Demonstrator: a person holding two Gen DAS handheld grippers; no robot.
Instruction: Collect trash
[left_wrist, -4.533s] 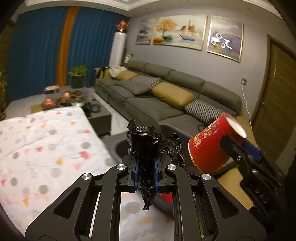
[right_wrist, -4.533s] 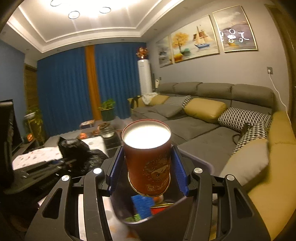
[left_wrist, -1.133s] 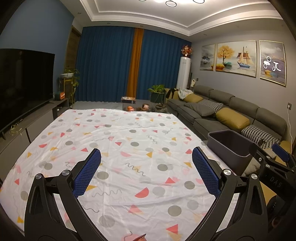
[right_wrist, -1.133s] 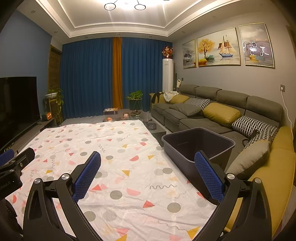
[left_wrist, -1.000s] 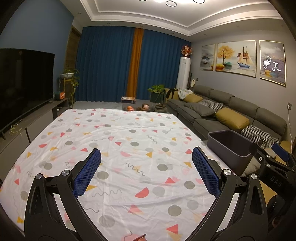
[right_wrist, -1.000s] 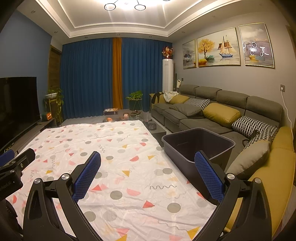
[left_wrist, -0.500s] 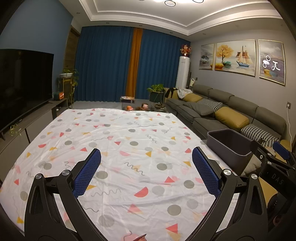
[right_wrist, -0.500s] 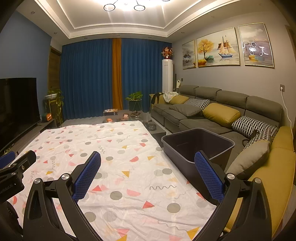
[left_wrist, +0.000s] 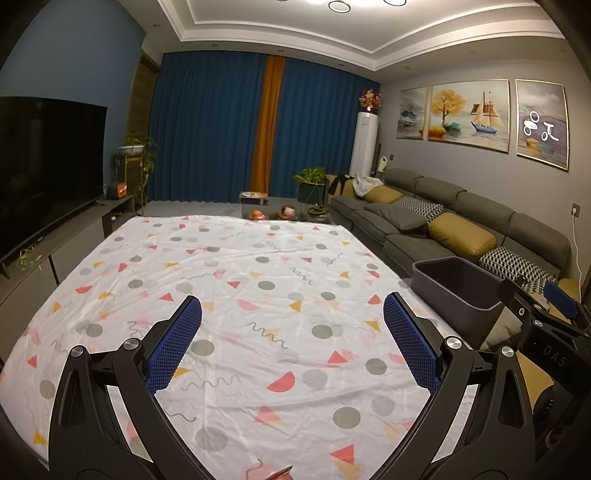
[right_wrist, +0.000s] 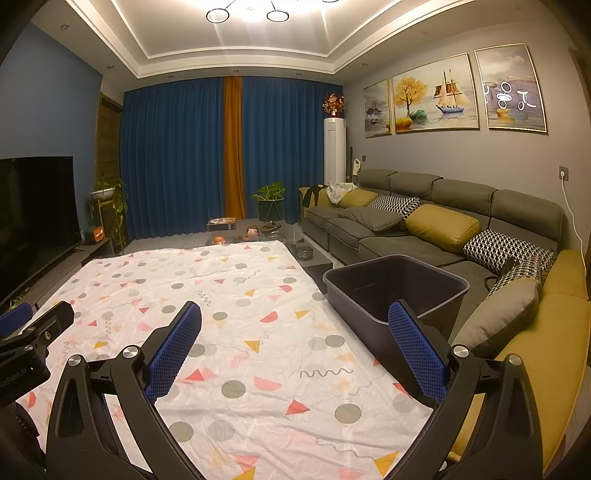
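Your surface (left_wrist: 229, 280) wore a white cloth with dots and triangles, in a living room with blue curtains (right_wrist: 177, 155), a TV (left_wrist: 44, 166) and a grey sofa (right_wrist: 436, 221). The bin (right_wrist: 395, 291), a dark open-topped tub, stood upright at the surface's sofa-side edge, its long axis running along that edge. What it held could not be seen. Your left gripper (left_wrist: 291, 314) and right gripper (right_wrist: 293, 317) hung over the cloth, jaws wide apart and holding nothing.
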